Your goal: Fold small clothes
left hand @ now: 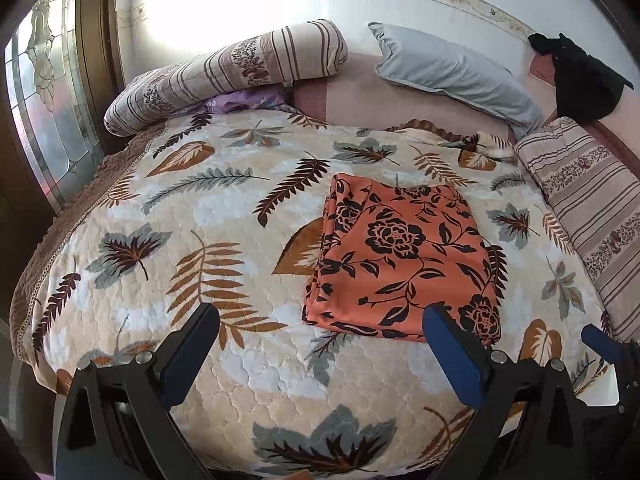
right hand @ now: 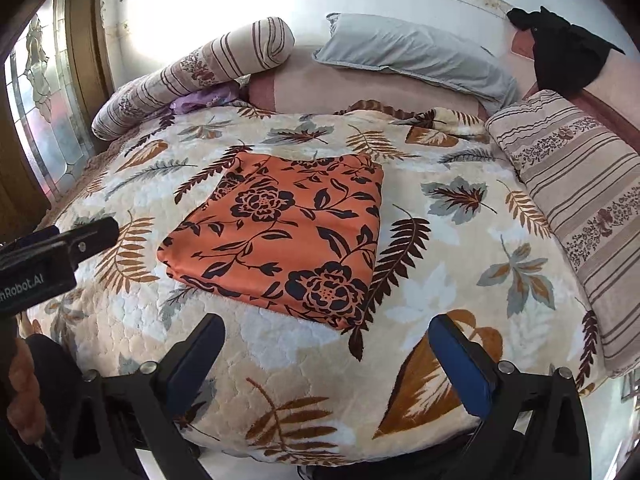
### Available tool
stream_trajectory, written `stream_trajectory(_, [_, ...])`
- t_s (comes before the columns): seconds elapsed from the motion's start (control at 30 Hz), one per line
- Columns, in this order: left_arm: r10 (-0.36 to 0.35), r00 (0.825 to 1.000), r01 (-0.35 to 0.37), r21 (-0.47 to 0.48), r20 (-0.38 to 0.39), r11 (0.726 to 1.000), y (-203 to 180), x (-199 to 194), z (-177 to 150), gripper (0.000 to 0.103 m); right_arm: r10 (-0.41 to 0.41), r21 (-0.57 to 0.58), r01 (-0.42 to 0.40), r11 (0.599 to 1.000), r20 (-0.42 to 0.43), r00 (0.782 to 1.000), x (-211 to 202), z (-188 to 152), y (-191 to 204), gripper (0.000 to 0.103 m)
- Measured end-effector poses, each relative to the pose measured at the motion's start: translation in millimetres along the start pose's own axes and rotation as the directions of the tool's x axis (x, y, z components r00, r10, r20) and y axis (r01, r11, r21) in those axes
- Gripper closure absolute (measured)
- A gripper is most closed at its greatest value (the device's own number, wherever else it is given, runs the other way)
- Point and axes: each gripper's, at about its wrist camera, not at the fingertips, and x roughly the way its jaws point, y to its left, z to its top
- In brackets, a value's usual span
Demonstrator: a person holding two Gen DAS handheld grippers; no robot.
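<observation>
An orange cloth with black flowers [left hand: 396, 256] lies folded into a flat rectangle on the leaf-patterned bedspread [left hand: 200, 208]. My left gripper [left hand: 320, 320] hovers open in front of it, its right finger just before the cloth's near right corner, nothing between the jaws. In the right wrist view the same folded cloth [right hand: 288, 232] lies ahead and slightly left of my right gripper [right hand: 326, 328], which stands wide open and empty over the bedspread [right hand: 440, 280]. The left gripper's body [right hand: 60, 248] shows at that view's left edge.
Striped bolsters [left hand: 224, 76] [left hand: 588, 208] lie at the bed's back left and right side, a grey pillow [left hand: 452, 68] against the pink headboard. A black garment [left hand: 580, 80] hangs at the back right. A glass door [left hand: 48, 120] stands left of the bed.
</observation>
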Motion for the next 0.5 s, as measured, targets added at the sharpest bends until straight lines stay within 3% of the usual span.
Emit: stream_trajectory(0.5, [-0.018,1.0,0.018,0.007,-0.012,1.0,-1.9,17.8,8.4,0.002,-0.031,-0.017,0.031,0.999,0.016,0.999,12.4,22.4,6.1,0.0])
